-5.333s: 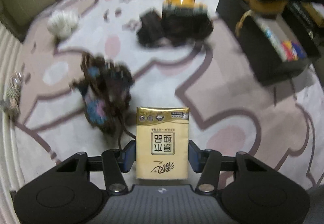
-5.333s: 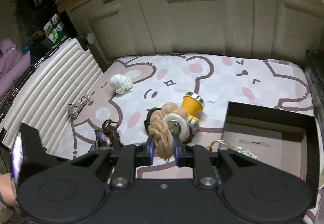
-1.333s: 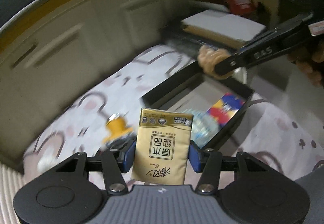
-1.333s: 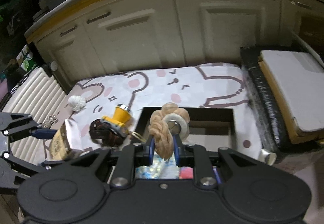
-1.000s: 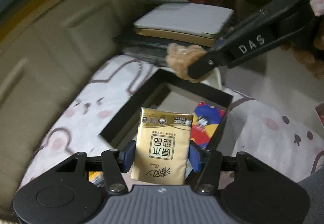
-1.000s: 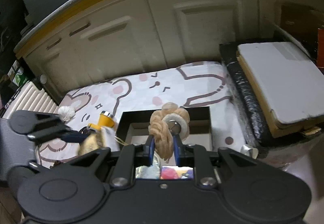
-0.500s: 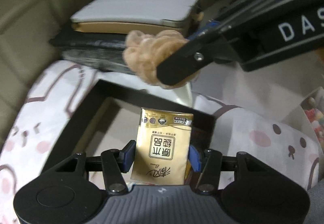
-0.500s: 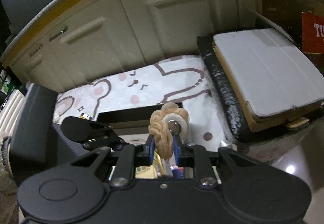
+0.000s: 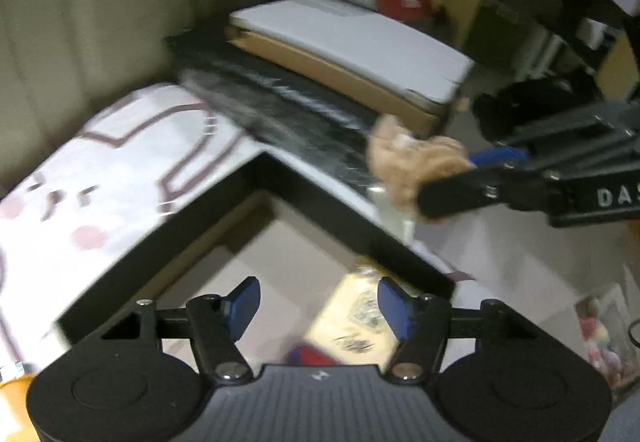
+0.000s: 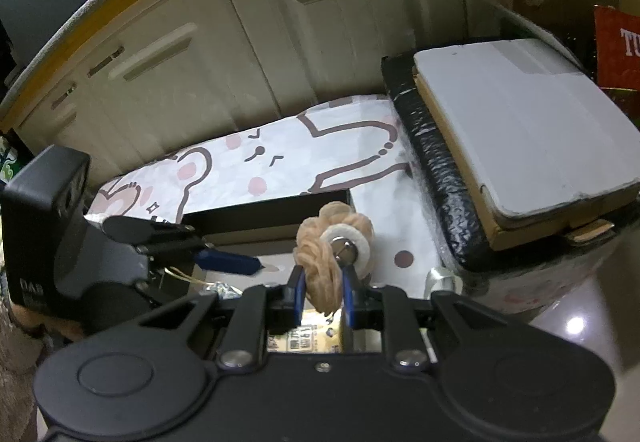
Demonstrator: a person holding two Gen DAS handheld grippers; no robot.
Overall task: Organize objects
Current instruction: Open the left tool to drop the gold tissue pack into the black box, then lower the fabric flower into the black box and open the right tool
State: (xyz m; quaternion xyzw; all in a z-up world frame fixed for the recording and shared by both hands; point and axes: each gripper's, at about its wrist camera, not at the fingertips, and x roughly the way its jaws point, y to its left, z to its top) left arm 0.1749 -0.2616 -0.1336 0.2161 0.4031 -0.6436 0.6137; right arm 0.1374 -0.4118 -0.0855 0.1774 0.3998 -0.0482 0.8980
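Observation:
My left gripper [image 9: 319, 302] is open and empty above the black box [image 9: 320, 214]. The gold tissue pack [image 9: 356, 318] lies tilted inside the box below the right finger; it also shows in the right wrist view [image 10: 304, 338]. My right gripper [image 10: 322, 296] is shut on a tan braided plush ring [image 10: 320, 258] and holds it above the box's right side. The ring [image 9: 412, 166] and right gripper [image 9: 480, 178] show in the left wrist view, past the box's far corner. The left gripper [image 10: 228, 260] shows in the right wrist view over the box [image 10: 272, 216].
The box sits on a white bear-print mat [image 10: 280, 166]. A black wrapped slab [image 10: 444, 178] carrying a flat white-topped carton [image 10: 516, 138] lies right of the mat. Cream cabinet doors [image 10: 320, 22] stand behind. A colourful item [image 9: 308, 356] lies in the box near the pack.
My left gripper has opened and let go of the tissue pack, which now lies tilted in the box. The right gripper still holds the plush ring, now right of the box corner.

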